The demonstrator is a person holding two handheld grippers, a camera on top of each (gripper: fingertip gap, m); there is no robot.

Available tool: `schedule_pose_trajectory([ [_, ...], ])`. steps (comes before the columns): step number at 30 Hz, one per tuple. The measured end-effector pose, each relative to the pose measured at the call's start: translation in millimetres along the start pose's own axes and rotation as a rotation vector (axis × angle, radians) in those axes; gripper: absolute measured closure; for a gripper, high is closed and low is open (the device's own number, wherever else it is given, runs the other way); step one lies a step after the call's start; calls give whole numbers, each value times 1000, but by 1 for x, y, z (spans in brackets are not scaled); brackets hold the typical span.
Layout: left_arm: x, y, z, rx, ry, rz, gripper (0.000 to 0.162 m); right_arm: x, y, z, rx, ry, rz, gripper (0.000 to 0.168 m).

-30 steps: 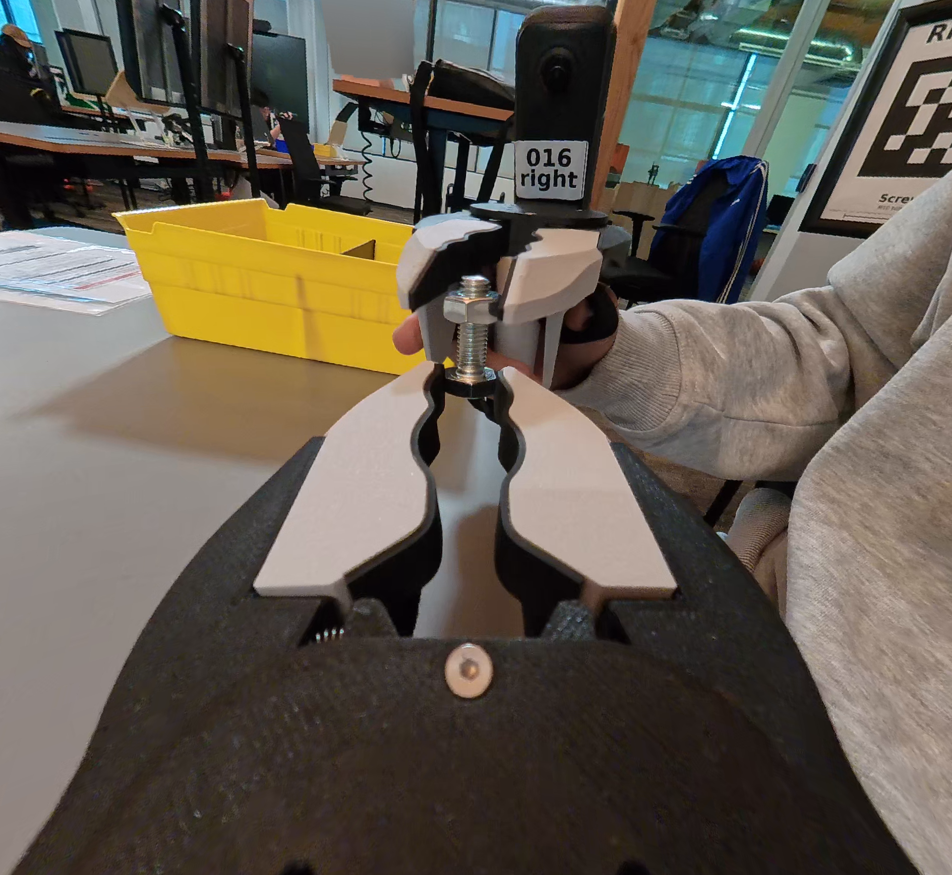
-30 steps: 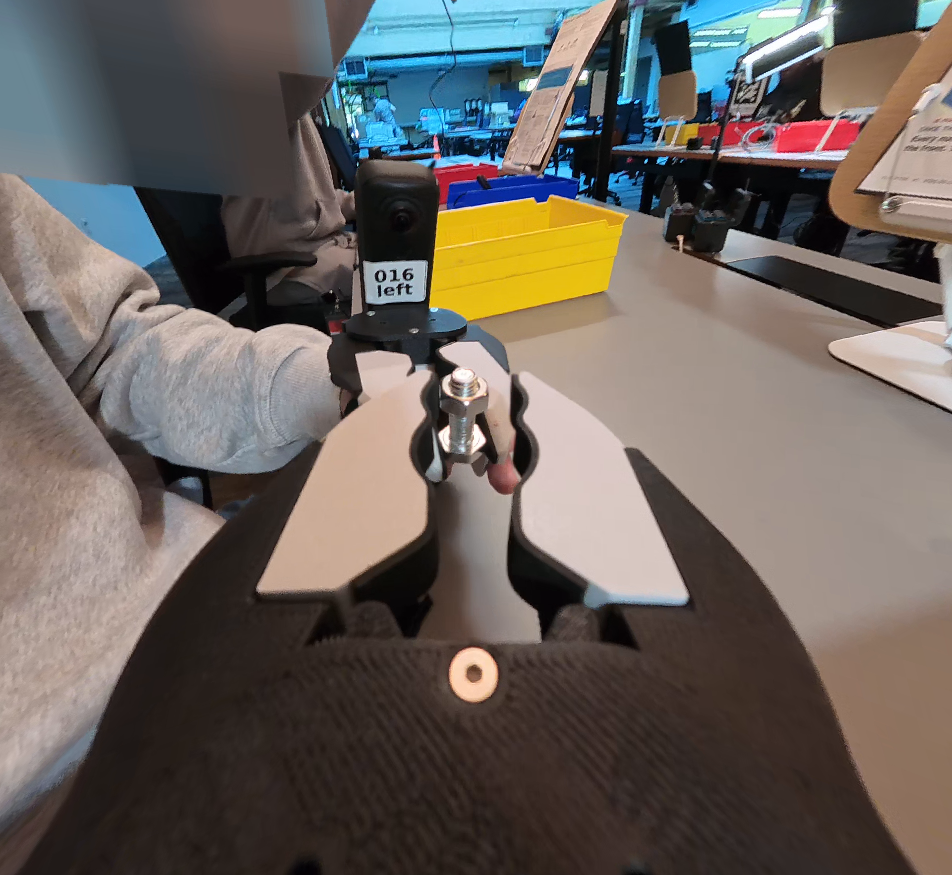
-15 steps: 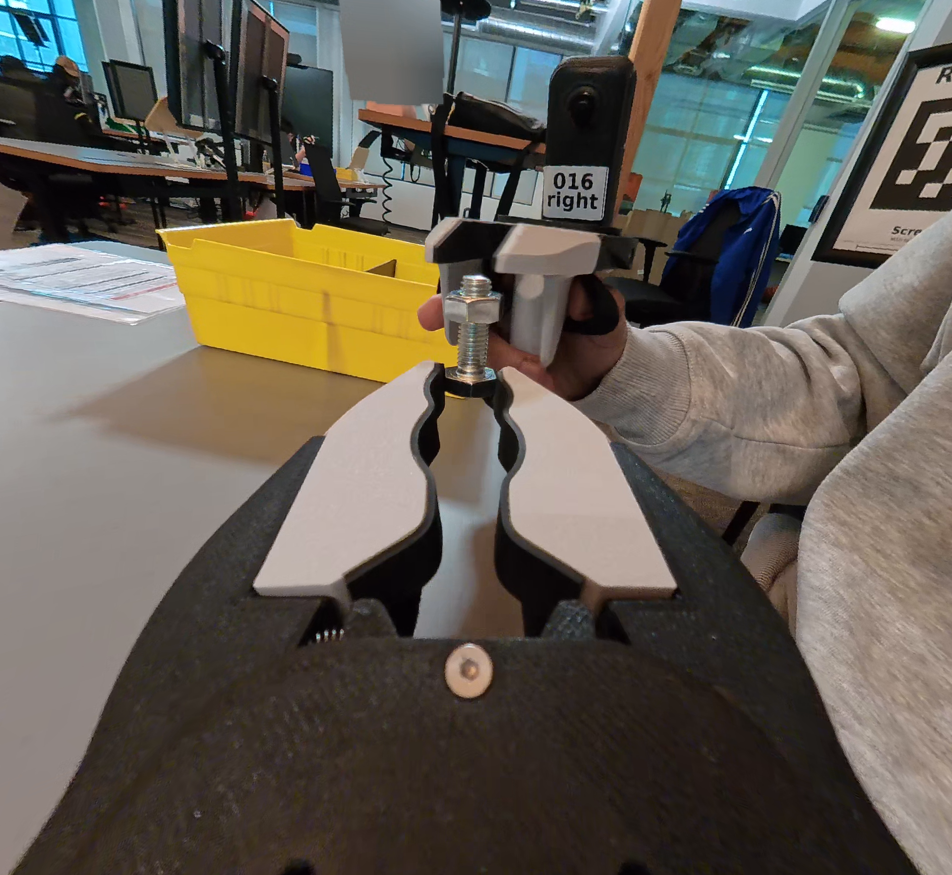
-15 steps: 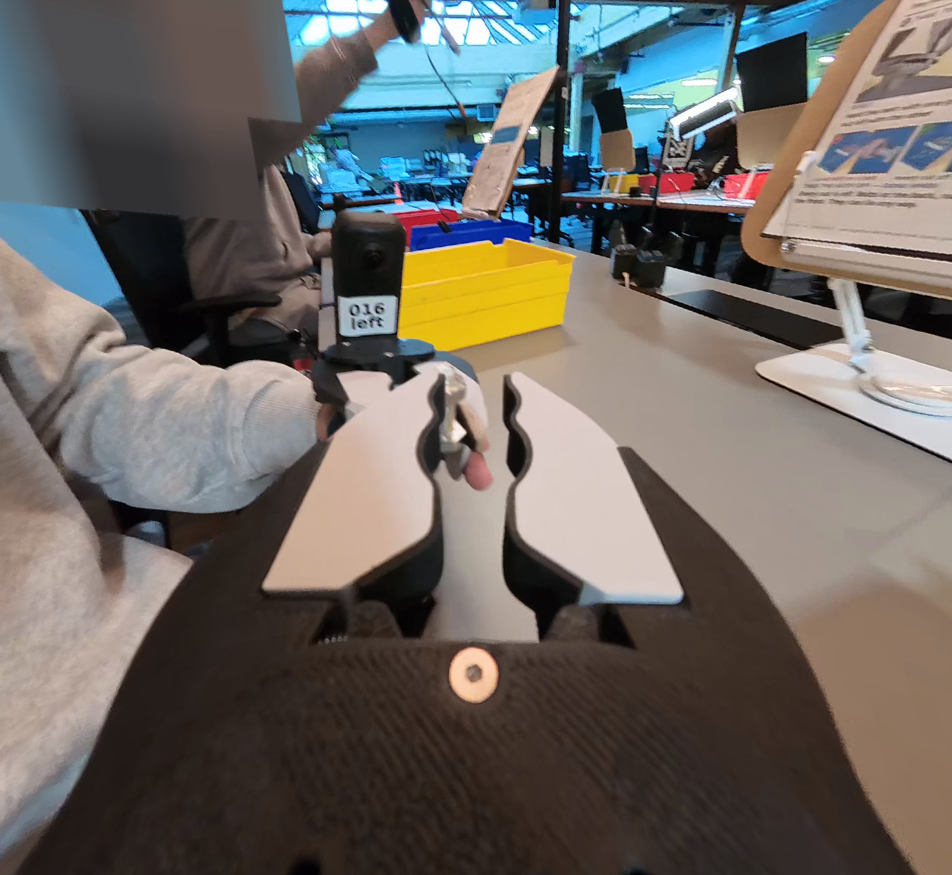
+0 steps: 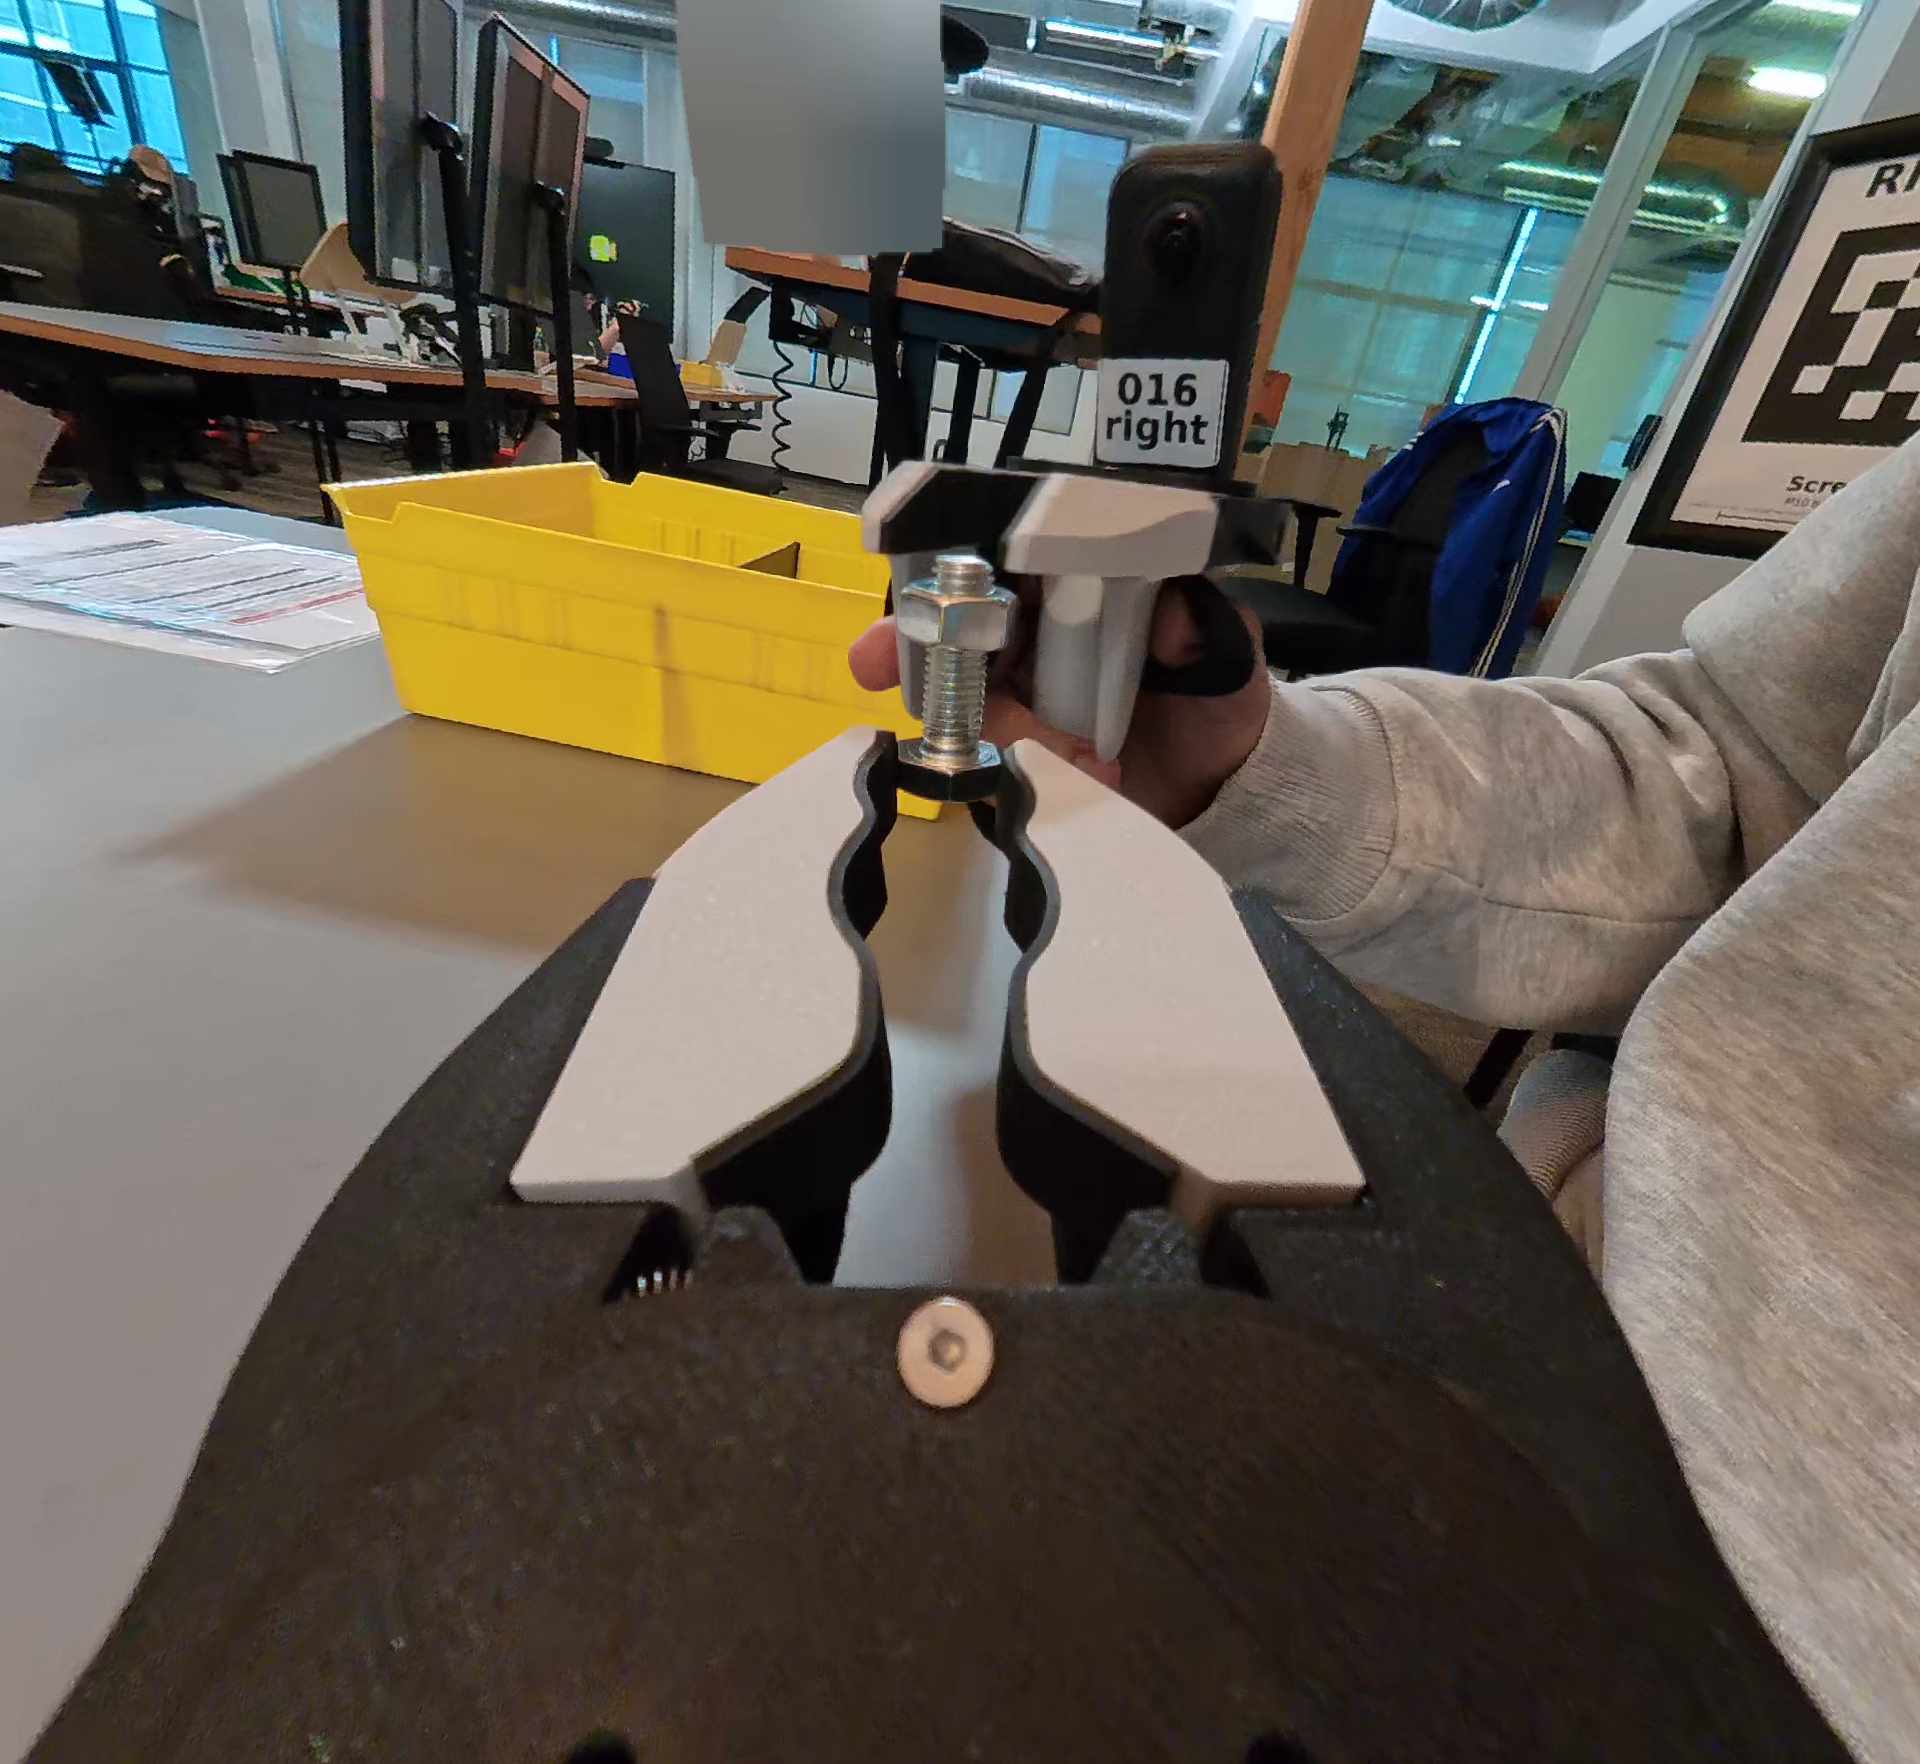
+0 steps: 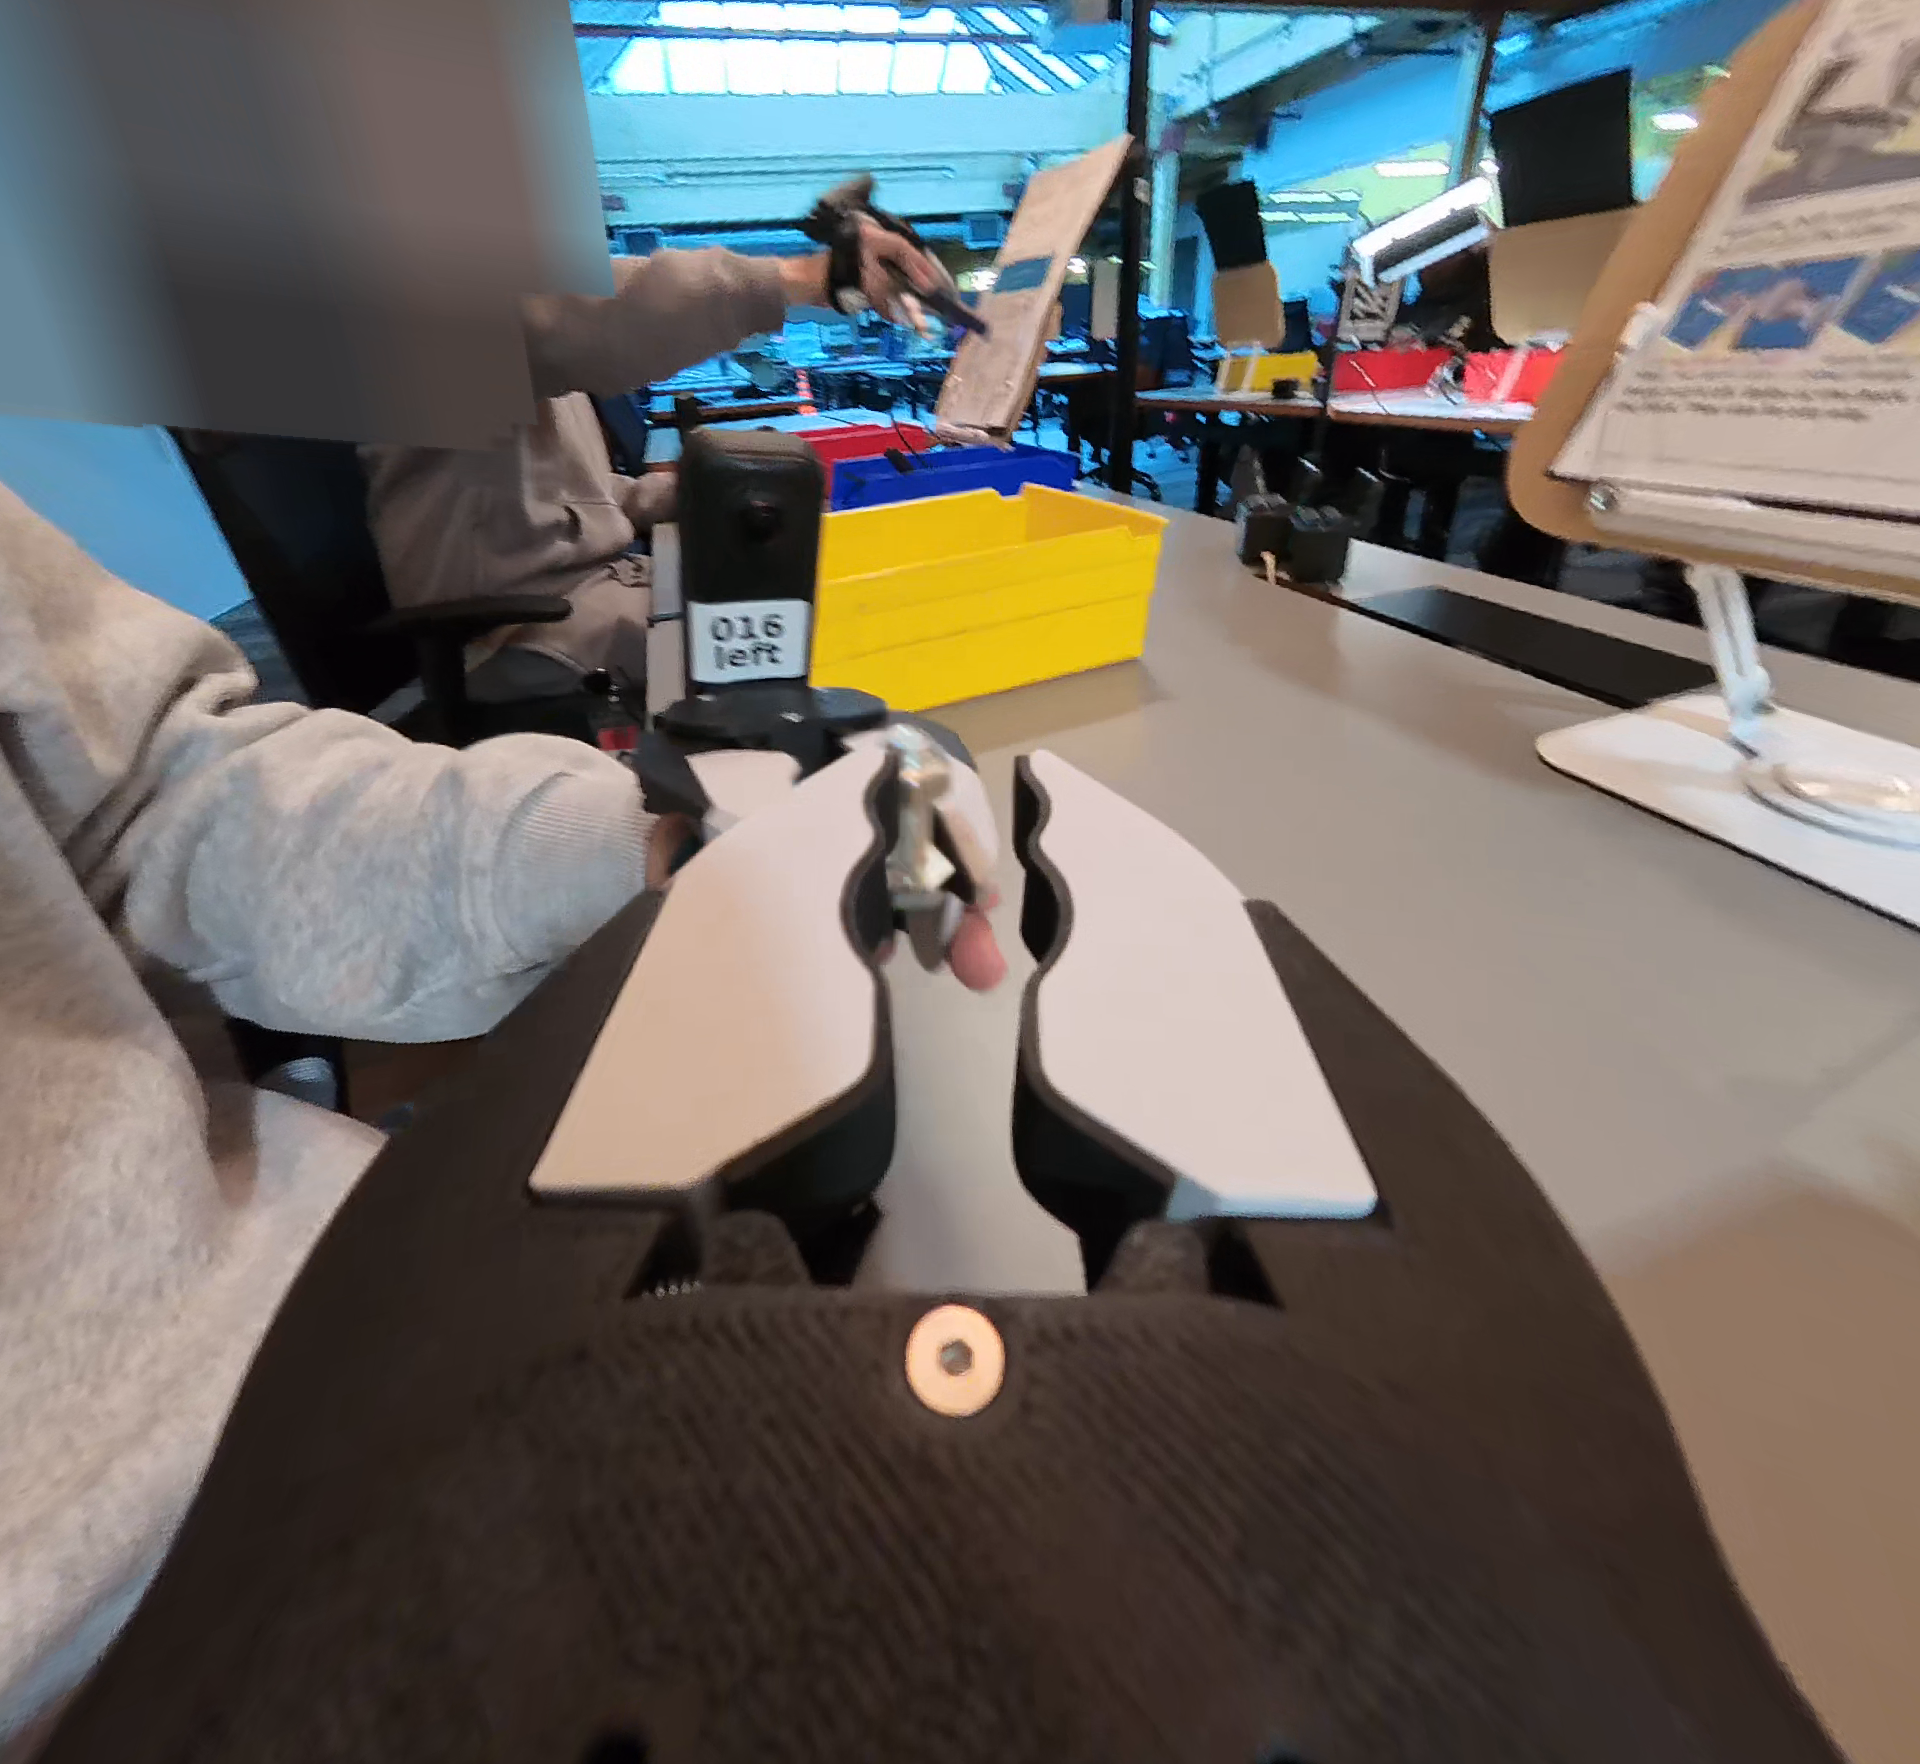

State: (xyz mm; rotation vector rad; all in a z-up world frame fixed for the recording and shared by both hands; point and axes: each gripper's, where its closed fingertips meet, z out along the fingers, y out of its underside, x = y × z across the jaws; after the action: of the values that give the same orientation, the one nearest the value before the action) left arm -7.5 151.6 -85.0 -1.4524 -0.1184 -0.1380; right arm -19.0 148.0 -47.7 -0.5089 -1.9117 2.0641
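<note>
Steel bolt (image 5: 951,696) held upright, head clenched in left gripper (image 5: 945,774) tips. Nut (image 5: 954,611) threaded near top. Right gripper (image 6: 953,764) released, jaws parted around nut; contact unclear. Yellow bin (image 5: 582,634) behind on grey table (image 5: 260,987).

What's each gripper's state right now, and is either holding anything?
Left gripper: shut on the bolt, clamped at its head.
Right gripper: open, holding nothing; the bolt's nut sits just beside its fingers.

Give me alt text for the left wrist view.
The left gripper clamps the head of an upright bolt, a nut near its top. The right gripper is behind it, before a yellow bin on a grey table.
</note>
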Motion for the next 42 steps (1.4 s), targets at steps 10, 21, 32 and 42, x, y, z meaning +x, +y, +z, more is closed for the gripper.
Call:
schedule_pose_trajectory([
  [10, 0, -2, -1, 10, 0, -1, 144, 5, 10, 3, -27, 15, 28, 146],
  [21, 2, 2, 2, -10, 4, 13, 143, -6, 6, 4, -17, -34, 14, 138],
  [32, 1, 1, 1, -2, 0, 10, 143, -1, 1, 0, 8, -14, 18, 141],
  [42, 0, -2, -1, 11, 1, 5, 144, 9, 10, -2, -26, 37, 2, 147],
])
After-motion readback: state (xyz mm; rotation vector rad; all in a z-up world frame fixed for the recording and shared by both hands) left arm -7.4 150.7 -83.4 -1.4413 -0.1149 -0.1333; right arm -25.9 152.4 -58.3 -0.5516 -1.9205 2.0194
